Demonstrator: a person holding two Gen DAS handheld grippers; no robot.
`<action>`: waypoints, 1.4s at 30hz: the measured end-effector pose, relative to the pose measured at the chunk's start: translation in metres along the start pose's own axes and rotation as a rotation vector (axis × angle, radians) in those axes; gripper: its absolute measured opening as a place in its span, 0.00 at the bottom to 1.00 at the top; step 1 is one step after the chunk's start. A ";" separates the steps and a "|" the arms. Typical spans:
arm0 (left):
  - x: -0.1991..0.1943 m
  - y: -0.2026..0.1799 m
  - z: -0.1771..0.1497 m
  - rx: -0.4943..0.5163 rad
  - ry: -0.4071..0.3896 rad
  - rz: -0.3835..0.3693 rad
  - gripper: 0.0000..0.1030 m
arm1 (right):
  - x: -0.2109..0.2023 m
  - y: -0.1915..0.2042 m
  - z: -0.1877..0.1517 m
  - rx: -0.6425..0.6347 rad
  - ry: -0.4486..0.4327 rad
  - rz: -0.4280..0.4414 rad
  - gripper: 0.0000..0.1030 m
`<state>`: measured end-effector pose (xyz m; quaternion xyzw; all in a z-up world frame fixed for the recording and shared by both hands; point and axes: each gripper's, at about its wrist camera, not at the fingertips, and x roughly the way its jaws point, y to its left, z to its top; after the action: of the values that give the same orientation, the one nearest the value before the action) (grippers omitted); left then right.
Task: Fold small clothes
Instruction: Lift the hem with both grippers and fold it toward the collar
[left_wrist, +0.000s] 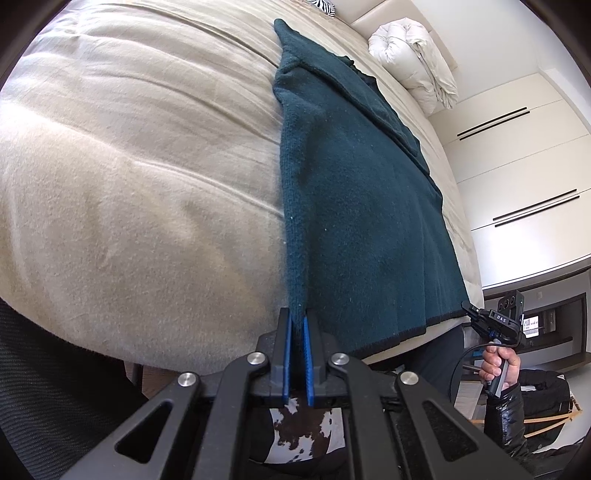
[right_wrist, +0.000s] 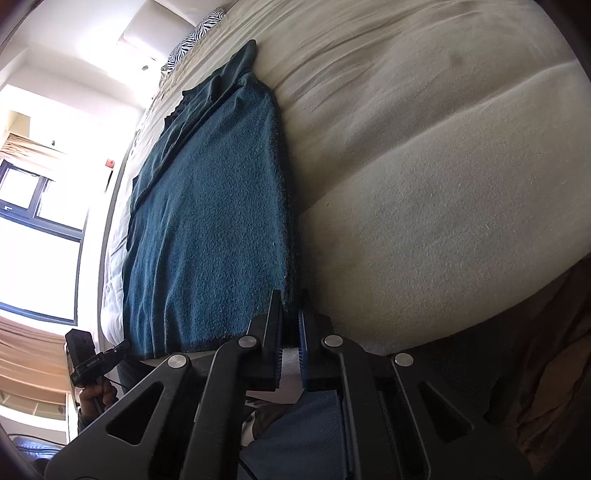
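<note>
Teal knit garment (left_wrist: 354, 206) lies flat on the bed (left_wrist: 129, 166), sleeves apparently folded inward, each near hem corner clamped in the left gripper (left_wrist: 297, 325) and right gripper (right_wrist: 290, 314) jaws; the lengthwise fold remains.

The teal garment (left_wrist: 354, 206) is a fuzzy, matt knit with a darker bound hem. The bed (left_wrist: 140, 177) wears a soft, brushed beige cover. Each gripper's fingers (left_wrist: 286, 354) look like matt black plastic with ribbed blue pads and shiny metal rivets.
</note>
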<state>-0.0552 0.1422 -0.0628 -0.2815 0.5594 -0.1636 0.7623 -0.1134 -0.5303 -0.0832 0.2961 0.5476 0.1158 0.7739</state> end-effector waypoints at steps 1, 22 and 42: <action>0.000 -0.001 -0.001 0.004 -0.002 0.003 0.06 | -0.001 0.000 0.000 0.002 -0.004 -0.003 0.06; -0.007 -0.007 -0.001 -0.004 -0.020 -0.059 0.05 | -0.010 0.017 -0.004 -0.040 -0.027 0.012 0.05; -0.044 -0.001 0.045 -0.178 -0.157 -0.409 0.05 | -0.047 0.087 0.033 -0.037 -0.191 0.251 0.05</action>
<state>-0.0270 0.1776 -0.0188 -0.4666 0.4421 -0.2423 0.7267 -0.0880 -0.4962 0.0120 0.3576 0.4279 0.1928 0.8074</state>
